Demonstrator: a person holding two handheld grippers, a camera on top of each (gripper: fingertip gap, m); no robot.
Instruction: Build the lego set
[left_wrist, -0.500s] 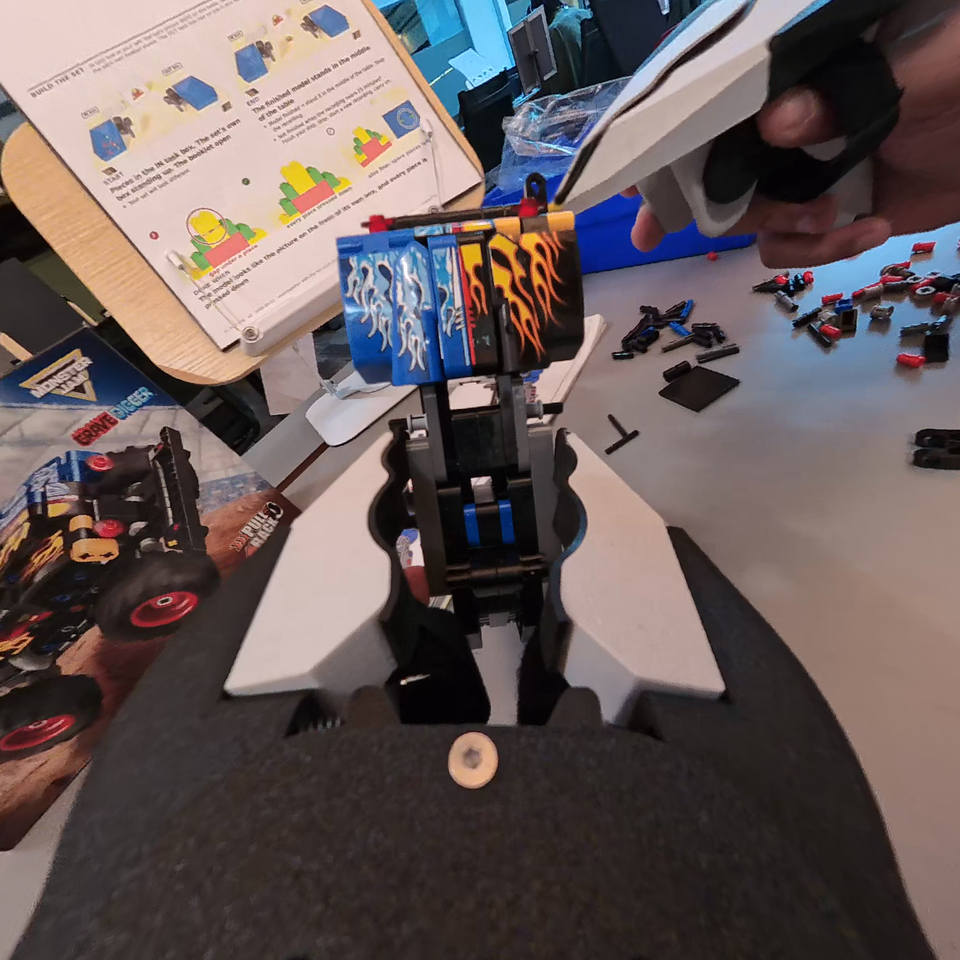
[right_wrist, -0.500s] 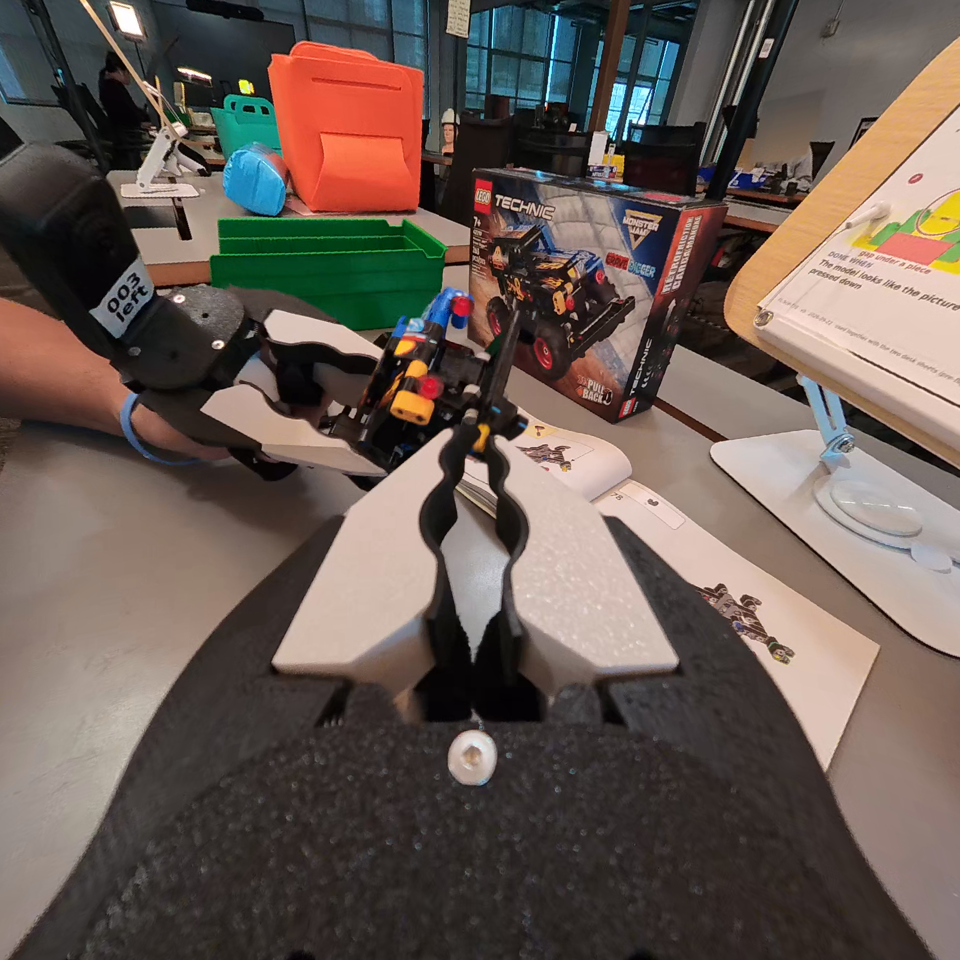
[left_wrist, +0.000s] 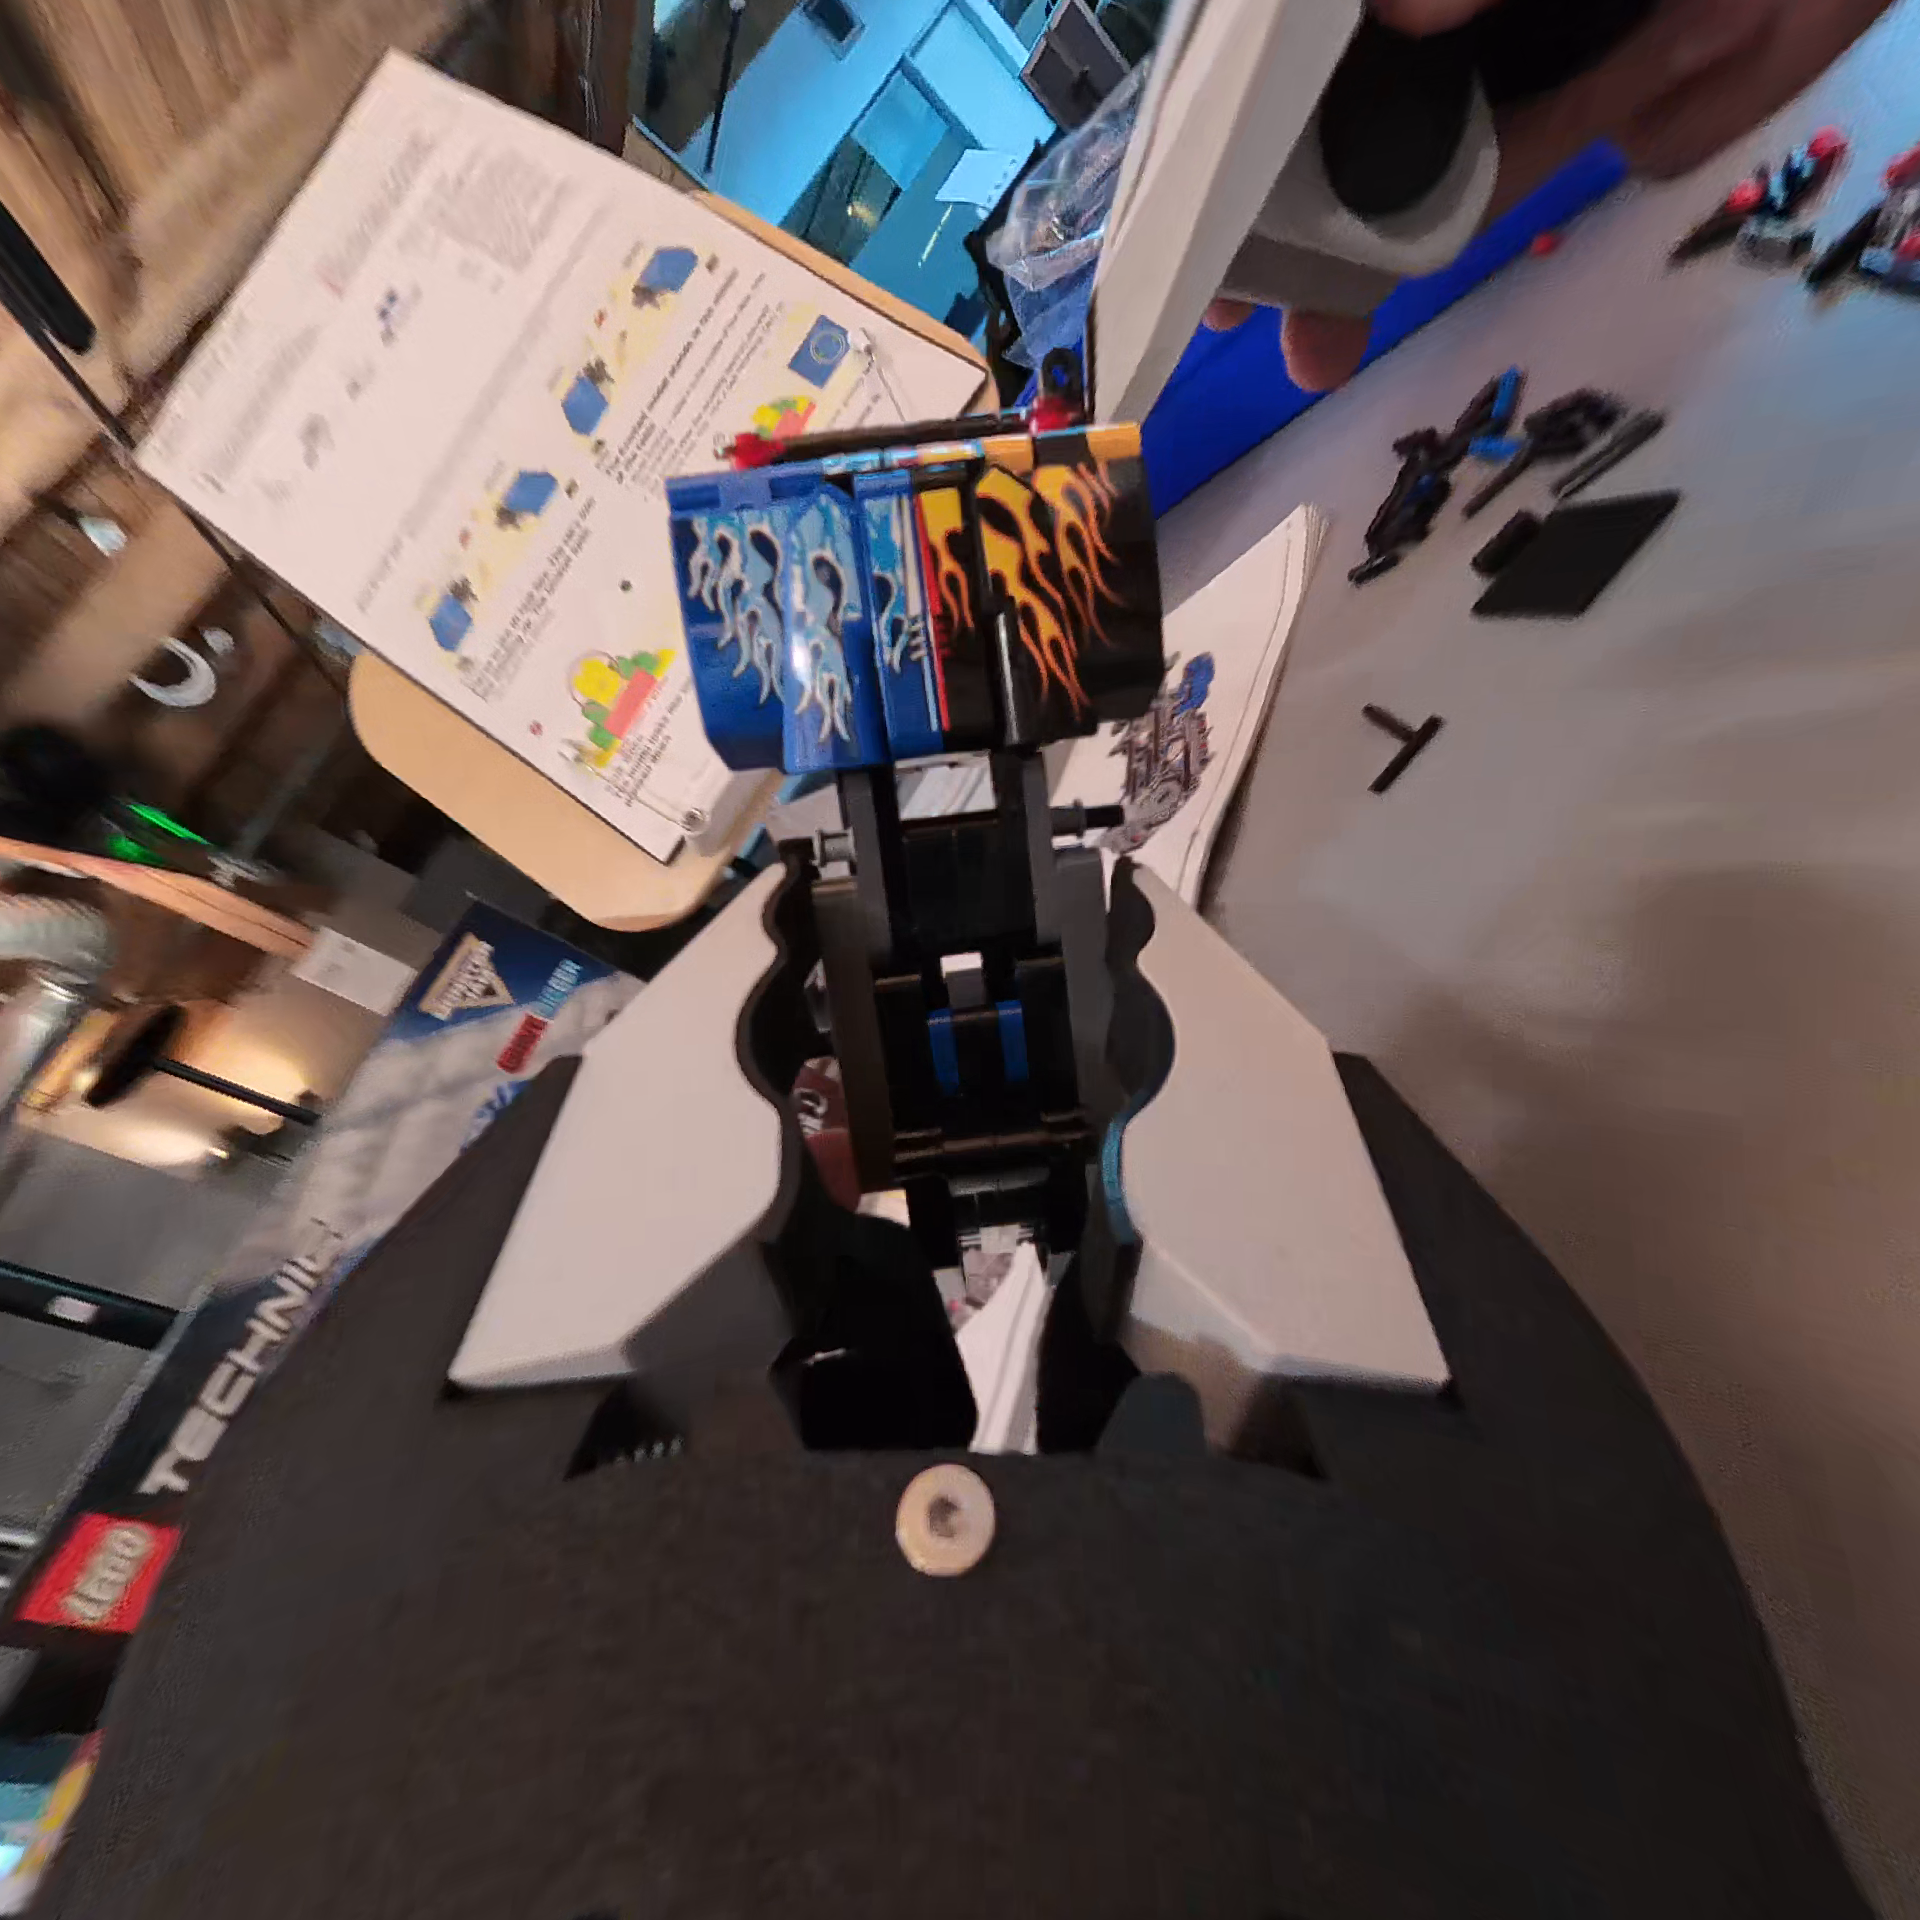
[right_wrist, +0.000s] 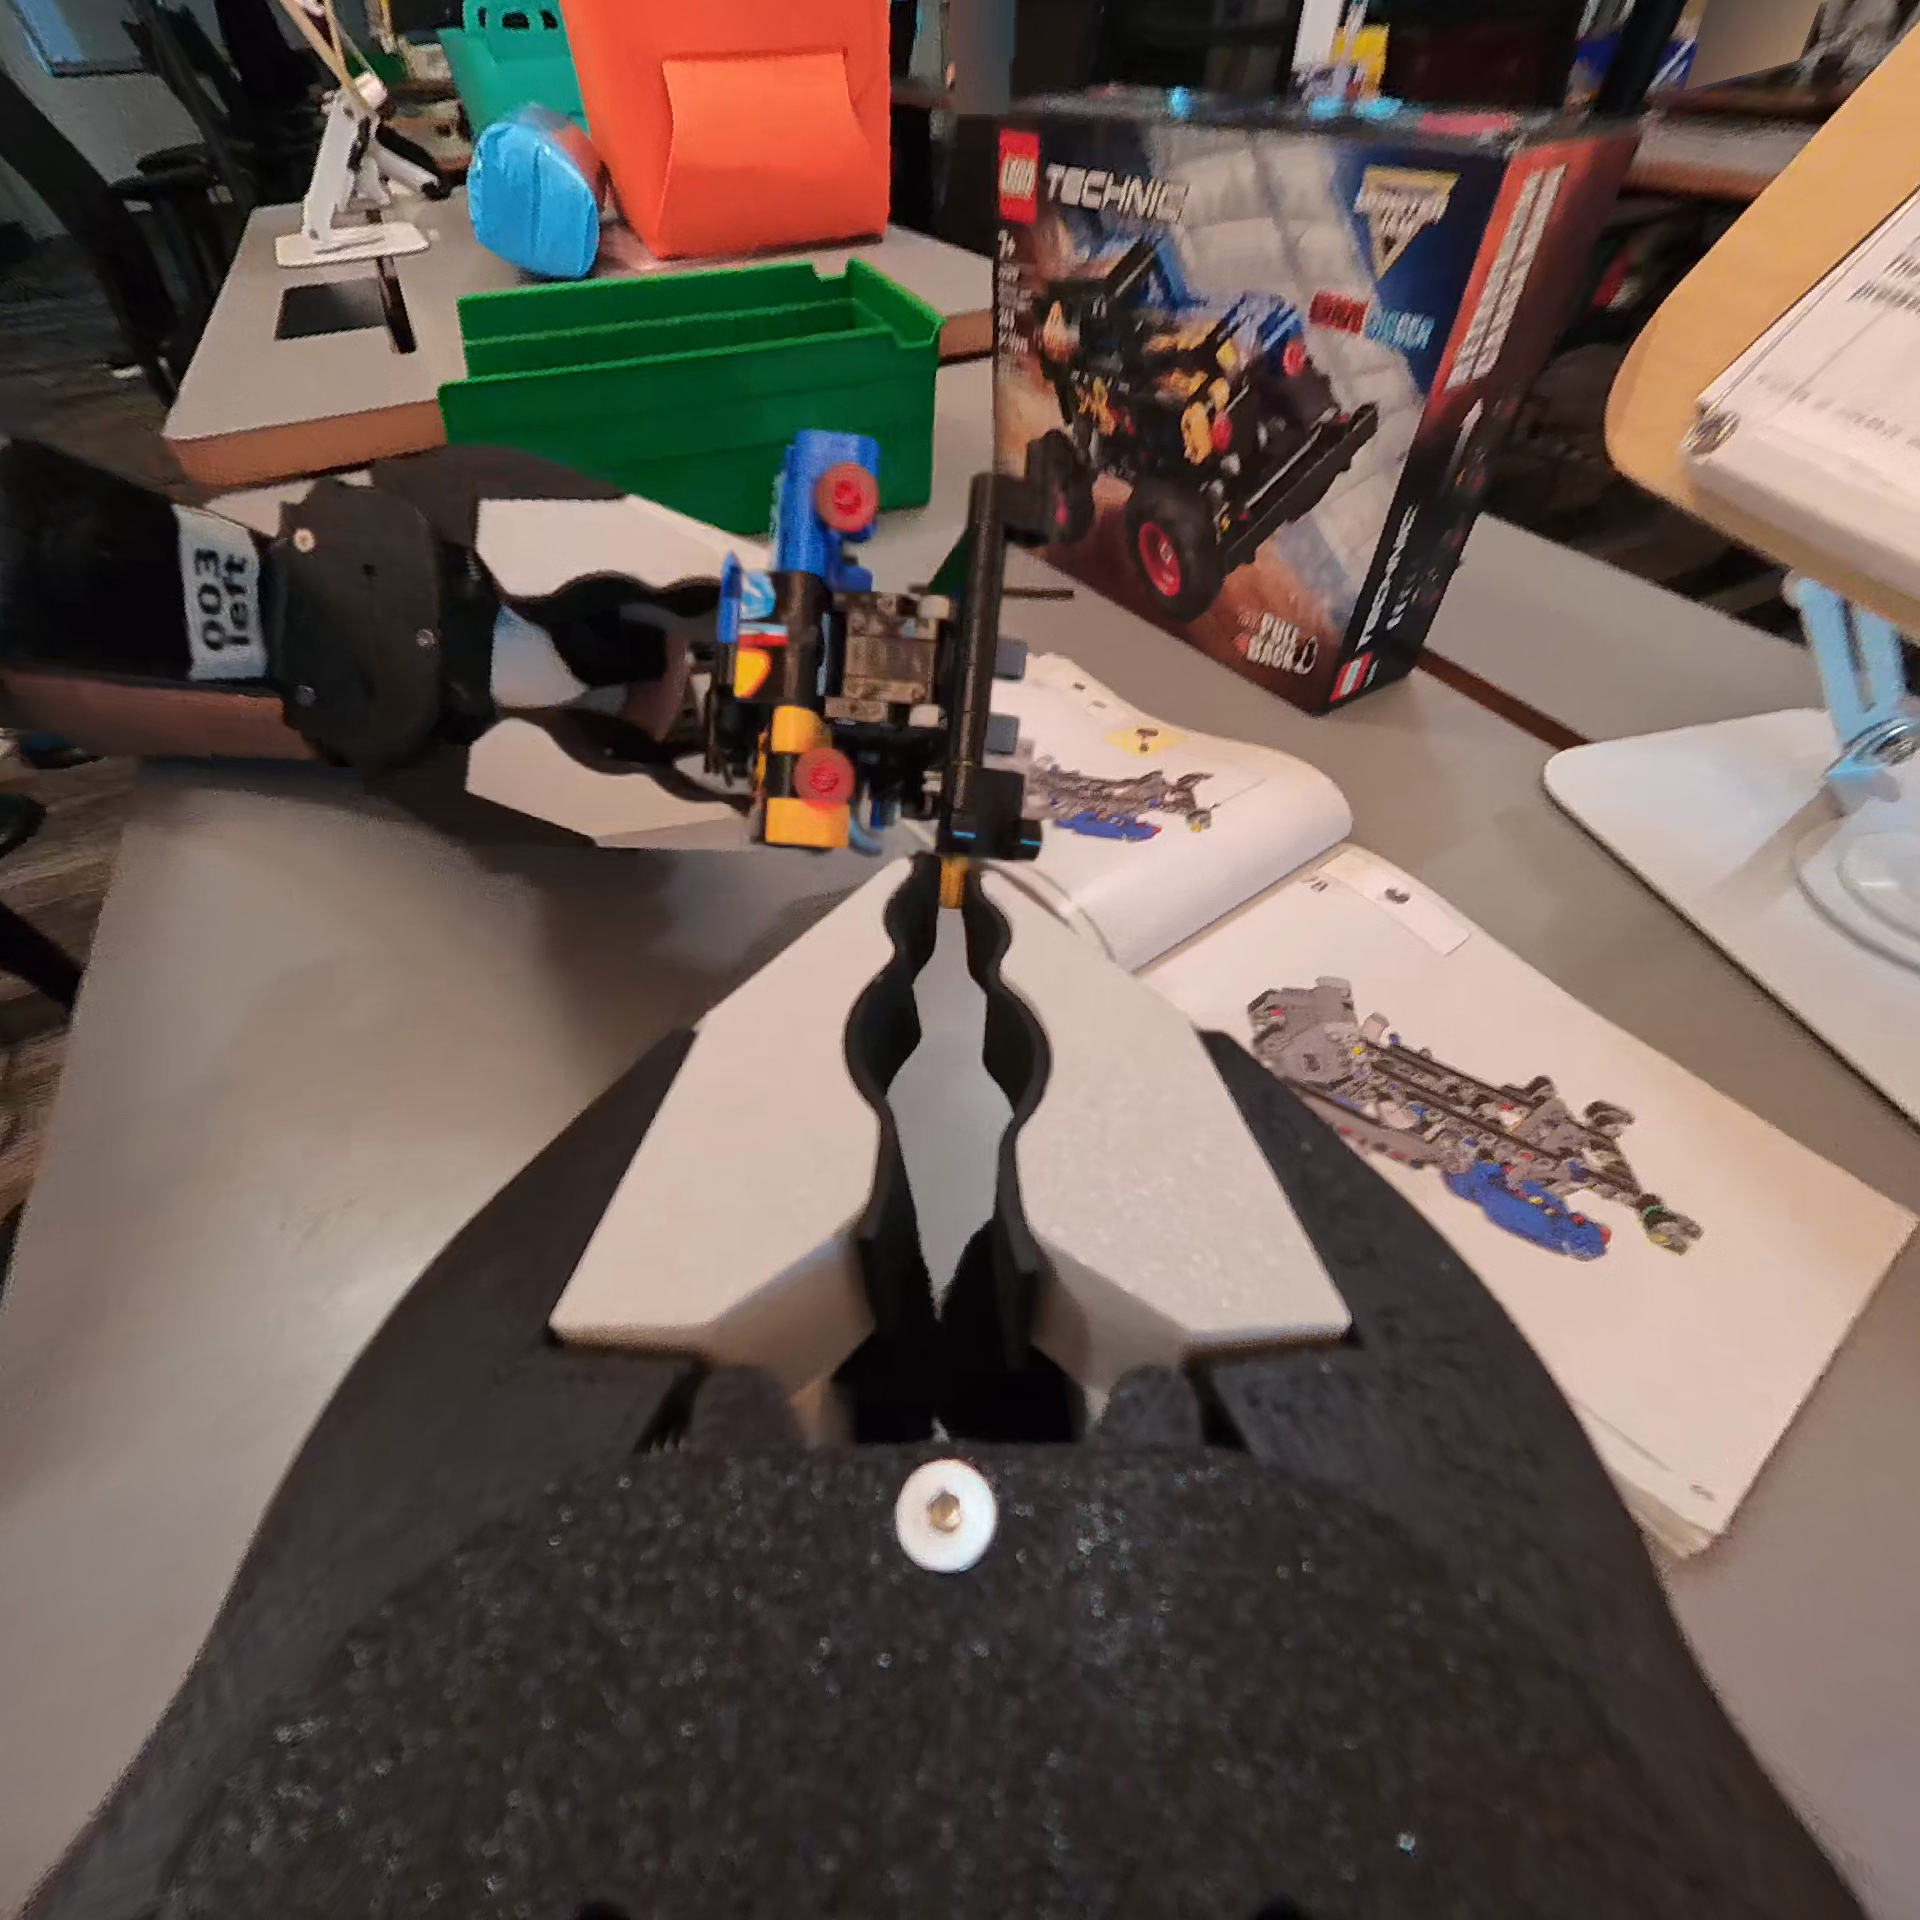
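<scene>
My left gripper (left_wrist: 951, 894) is shut on the partly built truck model (left_wrist: 914, 592), gripping its dark chassis, with the blue and black flame panels pointing away from me. In the right wrist view the left gripper (right_wrist: 717, 717) comes in from the left and holds the model (right_wrist: 831, 675) on its side above the table. My right gripper (right_wrist: 943, 883) is shut on a small yellow piece under an upright black beam piece (right_wrist: 977, 665), which is against the model's right end. One of the right gripper's white fingers (left_wrist: 1195, 208) shows just past the model, held by a hand.
The set's box (right_wrist: 1247, 364) stands behind an open instruction booklet (right_wrist: 1455, 1143). A green bin (right_wrist: 686, 384) and an orange bag (right_wrist: 727, 114) are at the back. A sheet on a wooden stand (left_wrist: 520, 416) is at the left. Loose pieces (left_wrist: 1507, 488) lie on the right. Spacing between my two grippers at the tips: around 9 cm.
The left gripper has rolled, turning the model onto its side. The right gripper's black beam now stands upright against the model's end. Both views have tilted and moved closer.
</scene>
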